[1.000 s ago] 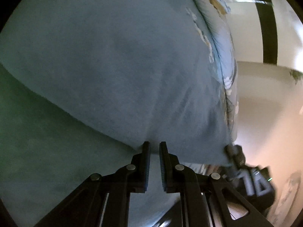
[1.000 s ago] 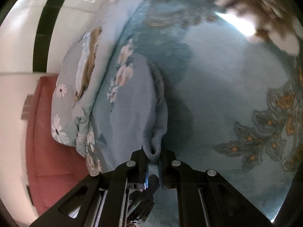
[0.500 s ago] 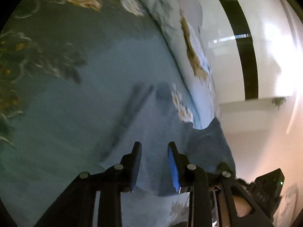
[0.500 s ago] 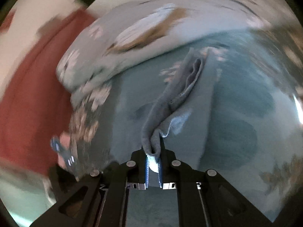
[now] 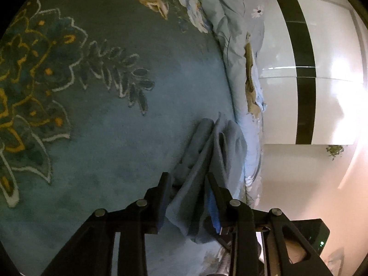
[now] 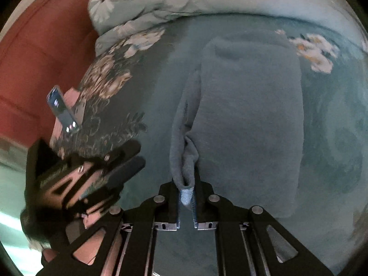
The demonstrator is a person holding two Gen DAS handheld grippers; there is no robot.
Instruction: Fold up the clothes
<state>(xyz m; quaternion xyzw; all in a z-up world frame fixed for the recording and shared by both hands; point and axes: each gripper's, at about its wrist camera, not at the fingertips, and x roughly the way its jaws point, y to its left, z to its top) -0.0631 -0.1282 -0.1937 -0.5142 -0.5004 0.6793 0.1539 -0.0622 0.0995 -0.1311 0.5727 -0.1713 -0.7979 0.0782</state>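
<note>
Left wrist view: the left gripper (image 5: 187, 181) hangs over a teal floral bedspread (image 5: 96, 119), its jaws spread wide apart with a bunched fold of the blue-grey garment (image 5: 216, 151) lying loosely between them, gripped by neither finger. The cloth sits beside a rumpled pale flowered quilt (image 5: 237, 53) at the bed's edge, with a white wall and black stripe (image 5: 303, 80) beyond.

Right wrist view: the right gripper (image 6: 186, 184) has its jaws closed to a narrow gap, pinching a gathered edge of the garment (image 6: 250, 124), which lies spread flat across the bedspread (image 6: 333, 142) ahead. To the left, the left gripper (image 6: 128, 161) appears blurred, near a phone (image 6: 62, 108) lying at the edge of the bed. Behind it stands red upholstery (image 6: 34, 53).
</note>
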